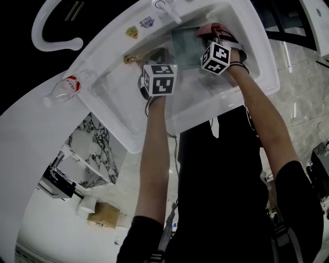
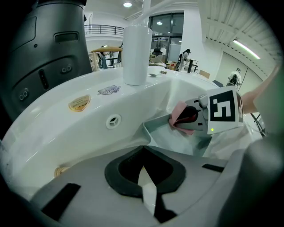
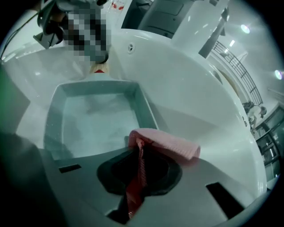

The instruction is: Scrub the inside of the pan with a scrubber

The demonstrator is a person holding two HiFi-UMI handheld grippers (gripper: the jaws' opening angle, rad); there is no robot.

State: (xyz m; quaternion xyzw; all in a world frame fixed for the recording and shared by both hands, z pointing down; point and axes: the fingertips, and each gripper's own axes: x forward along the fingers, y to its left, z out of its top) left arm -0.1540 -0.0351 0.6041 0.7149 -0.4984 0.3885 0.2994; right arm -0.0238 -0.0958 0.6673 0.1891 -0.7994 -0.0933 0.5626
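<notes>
- A person's bare arms reach into a white sink, a two-jaw gripper in each hand. The grey-green pan lies flat on the basin floor just below the faucet, open face up.
- In the right gripper view the pan looks nearly square, its walls running straight away from the camera and its inside filmed with wet streaks.
- The right gripper has its jaws pinched tight on the pink scrubber. The pad is folded over the jaw tips, with its long axis crosswise to the jaws, slanting from the pan's near right corner out toward the sink wall.
- Whether the scrubber touches the pan's rim cannot be made out.
- The left gripper has its jaws nearly together on a thin pale edge that lines up with the near rim of the pan.
- From the left gripper view, the right gripper points down into the pan's far side, the scrubber leading.
- A clear plastic bottle lies on the sink ledge, well apart to the left.
</notes>
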